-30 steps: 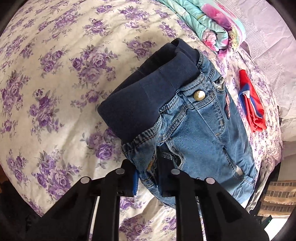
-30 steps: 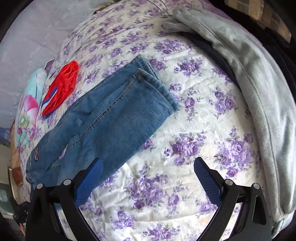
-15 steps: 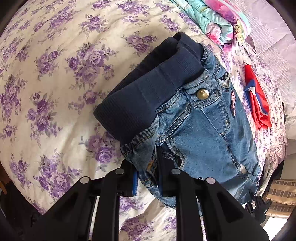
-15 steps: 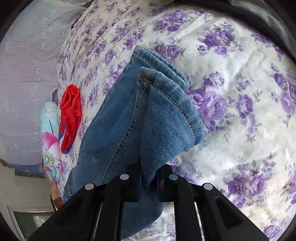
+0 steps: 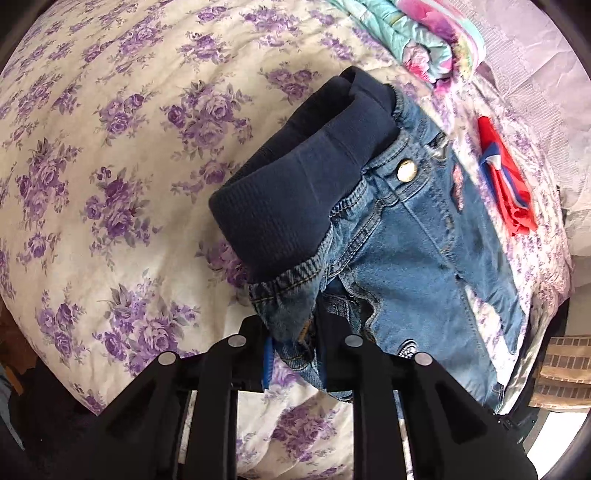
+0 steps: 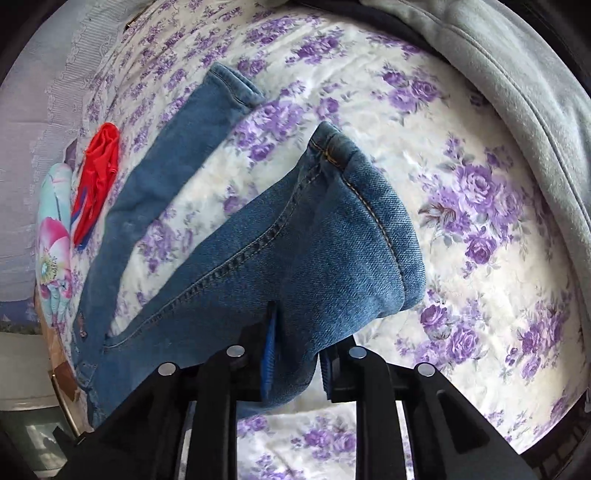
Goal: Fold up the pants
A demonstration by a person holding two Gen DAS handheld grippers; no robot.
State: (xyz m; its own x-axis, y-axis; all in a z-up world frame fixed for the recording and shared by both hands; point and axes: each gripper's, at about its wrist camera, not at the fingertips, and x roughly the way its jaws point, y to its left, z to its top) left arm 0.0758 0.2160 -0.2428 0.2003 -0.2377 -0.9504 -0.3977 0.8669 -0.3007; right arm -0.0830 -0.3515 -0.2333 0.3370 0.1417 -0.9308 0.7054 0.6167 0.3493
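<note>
Your left gripper (image 5: 293, 354) pinches the jeans (image 5: 406, 251) at the waist, your right gripper (image 6: 295, 362) one cuff; the denim looks soft and floppy.

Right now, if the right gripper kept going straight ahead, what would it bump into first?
The right gripper is already shut on the jeans. Straight ahead lies that leg's cuff, then probably the flowered bedsheet; depth is unclear.

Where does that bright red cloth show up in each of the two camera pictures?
Left wrist view: red cloth at the right edge, right of the jeans.
Right wrist view: red cloth at upper left, left of the jeans.
Shared landmark: the pink-and-teal floral bedding beside it.
</note>
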